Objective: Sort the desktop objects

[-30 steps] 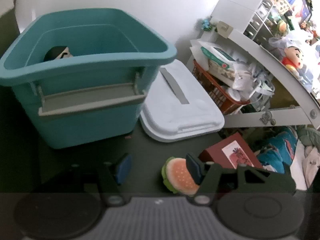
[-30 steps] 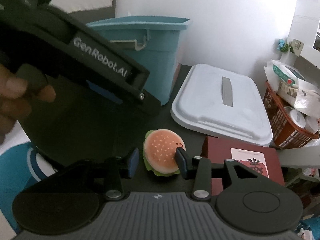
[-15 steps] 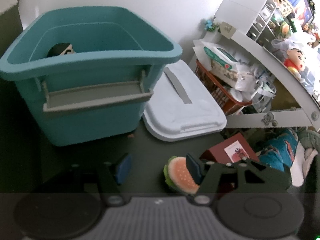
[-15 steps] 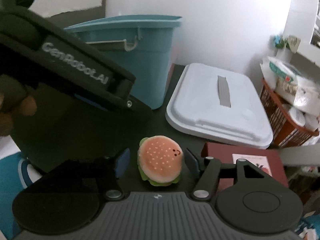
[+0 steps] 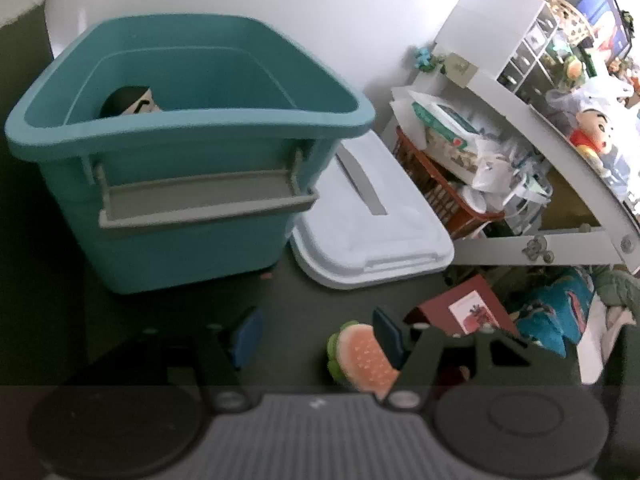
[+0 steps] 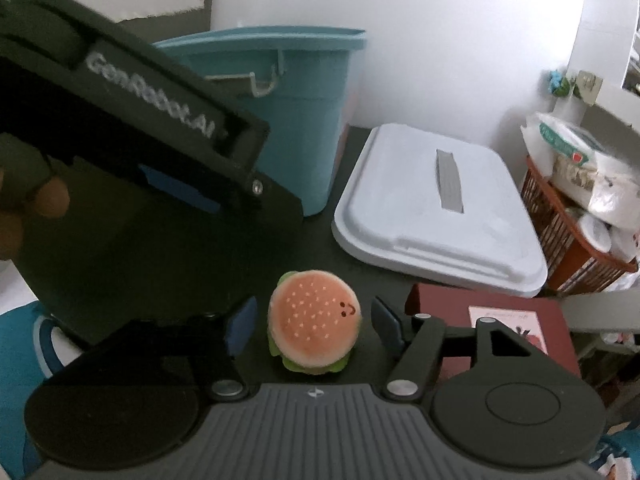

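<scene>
A: The plush burger (image 6: 314,320) is sitting on the dark desk (image 6: 320,248), between the spread fingers of the right hand-held gripper (image 6: 314,322), apparently untouched.

B: It's looking soft and light; I'd be squeezing across the bun's sides.

A: The left hand-held gripper (image 5: 316,332) is hanging spread, holding nothing, near the teal bin (image 5: 180,216).
</scene>
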